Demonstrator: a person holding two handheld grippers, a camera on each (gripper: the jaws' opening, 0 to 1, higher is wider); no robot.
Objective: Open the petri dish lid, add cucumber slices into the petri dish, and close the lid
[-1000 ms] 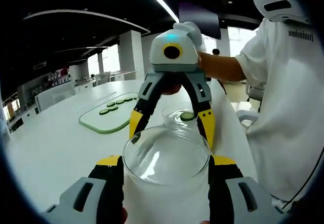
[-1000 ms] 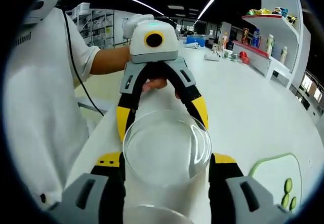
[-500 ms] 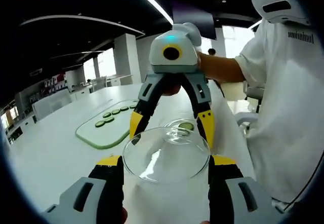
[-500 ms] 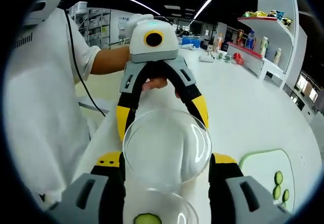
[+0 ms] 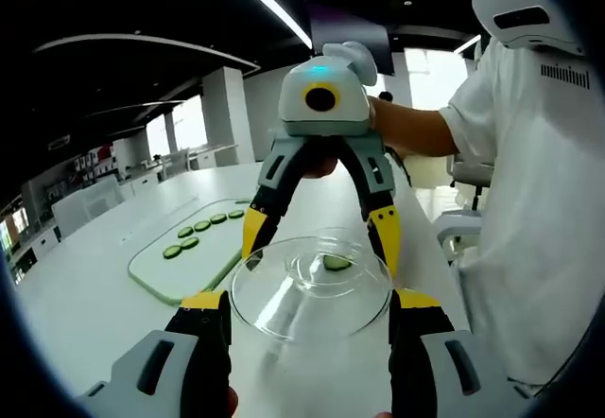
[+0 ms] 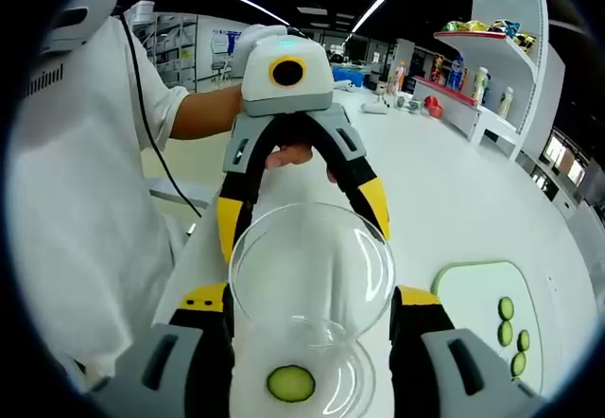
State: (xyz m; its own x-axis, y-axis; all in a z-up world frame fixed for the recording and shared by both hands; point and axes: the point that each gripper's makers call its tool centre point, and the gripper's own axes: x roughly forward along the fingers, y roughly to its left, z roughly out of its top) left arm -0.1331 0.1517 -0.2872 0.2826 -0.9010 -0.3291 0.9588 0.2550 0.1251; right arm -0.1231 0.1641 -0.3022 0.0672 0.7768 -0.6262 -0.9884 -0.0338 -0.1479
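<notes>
A clear petri dish lid (image 5: 284, 295) hangs over the white table, gripped from opposite sides by both grippers. My left gripper (image 5: 310, 301) is shut on its near rim, and the right gripper (image 5: 319, 238) faces it from across. In the right gripper view my right gripper (image 6: 310, 301) is shut on the same lid (image 6: 312, 257), opposite the left gripper (image 6: 302, 217). Just below the lid rests the glass dish base (image 6: 350, 390) with one cucumber slice (image 6: 291, 383) in it, also seen through the lid as the slice (image 5: 335, 263).
A pale green cutting board (image 5: 161, 271) with several cucumber slices (image 5: 203, 226) lies on the table (image 5: 85, 314); the right gripper view shows this board (image 6: 473, 309) too. A person in a white shirt (image 5: 539, 200) stands at the table edge. Shelves with colourful items (image 6: 492, 68) stand at the far side.
Both views have tipped downward. The dish base with its cucumber slice has come into view right under the lid. Both grippers keep their hold on the lid.
</notes>
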